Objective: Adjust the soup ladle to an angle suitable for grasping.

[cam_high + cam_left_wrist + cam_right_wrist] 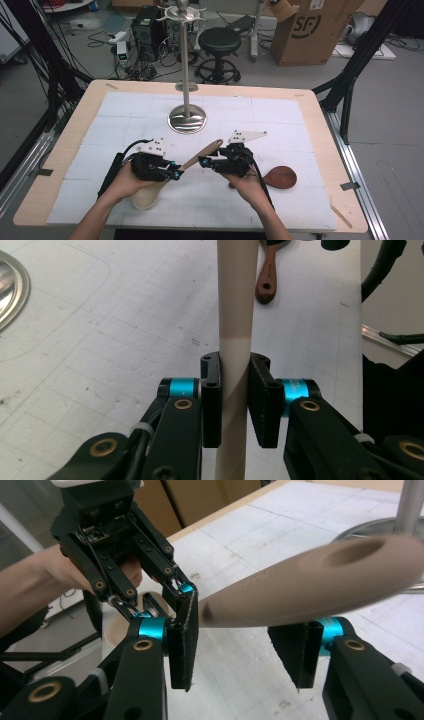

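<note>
My left claw [176,174] is clamped on the pale wooden spoon [200,153] mid-handle, lifted over the near-centre mat, right claw [204,162] wide around its far end; it looks light, stiff and smooth, so I'd grip near the hanging hole.

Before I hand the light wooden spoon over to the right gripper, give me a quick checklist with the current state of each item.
1. Left gripper clamped on the light spoon handle: ok, both jaws press against it.
2. Right gripper open for the handover: ok, there is a gap between its jaws.
3. Spoon handle lined up between the right jaws: cannot tell; in the right gripper view it sits above them, blurred.
4. Hanging hole at the handle end free: ok.
5. Stand upright, apart from both grippers: ok.
6. Dark spoon out of the way: ok, it lies on the mat to the right.
</note>
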`<move>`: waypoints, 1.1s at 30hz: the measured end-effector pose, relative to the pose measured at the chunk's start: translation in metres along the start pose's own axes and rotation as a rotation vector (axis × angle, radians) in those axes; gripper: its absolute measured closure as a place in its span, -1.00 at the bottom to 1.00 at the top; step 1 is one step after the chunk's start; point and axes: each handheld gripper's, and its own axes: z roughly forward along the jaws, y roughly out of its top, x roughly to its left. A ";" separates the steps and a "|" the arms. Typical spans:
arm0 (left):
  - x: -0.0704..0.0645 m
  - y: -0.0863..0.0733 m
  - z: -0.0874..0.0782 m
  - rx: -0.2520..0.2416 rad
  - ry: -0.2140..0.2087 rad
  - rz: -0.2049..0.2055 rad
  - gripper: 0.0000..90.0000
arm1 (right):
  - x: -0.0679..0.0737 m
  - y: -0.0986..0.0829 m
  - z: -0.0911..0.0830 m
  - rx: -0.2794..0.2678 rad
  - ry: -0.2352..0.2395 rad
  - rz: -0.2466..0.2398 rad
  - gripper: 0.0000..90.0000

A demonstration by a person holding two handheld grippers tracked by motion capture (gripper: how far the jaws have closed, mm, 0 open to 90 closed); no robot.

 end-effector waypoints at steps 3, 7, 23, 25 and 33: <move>-0.002 0.005 0.000 -0.021 0.013 0.003 0.73 | 0.001 0.002 0.001 -0.004 0.004 0.002 0.22; -0.006 0.011 0.001 -0.035 0.006 0.020 0.73 | 0.002 0.006 0.001 -0.018 0.022 0.009 0.25; -0.002 0.012 -0.012 -0.141 -0.099 -0.033 0.38 | 0.010 0.025 -0.006 -0.039 0.179 0.018 0.59; -0.003 0.012 -0.014 -0.156 -0.116 -0.030 0.36 | 0.013 0.029 -0.008 -0.054 0.180 0.014 0.60; -0.003 0.013 -0.016 -0.190 -0.144 -0.029 0.28 | 0.019 0.049 -0.018 -0.099 0.162 -0.020 0.62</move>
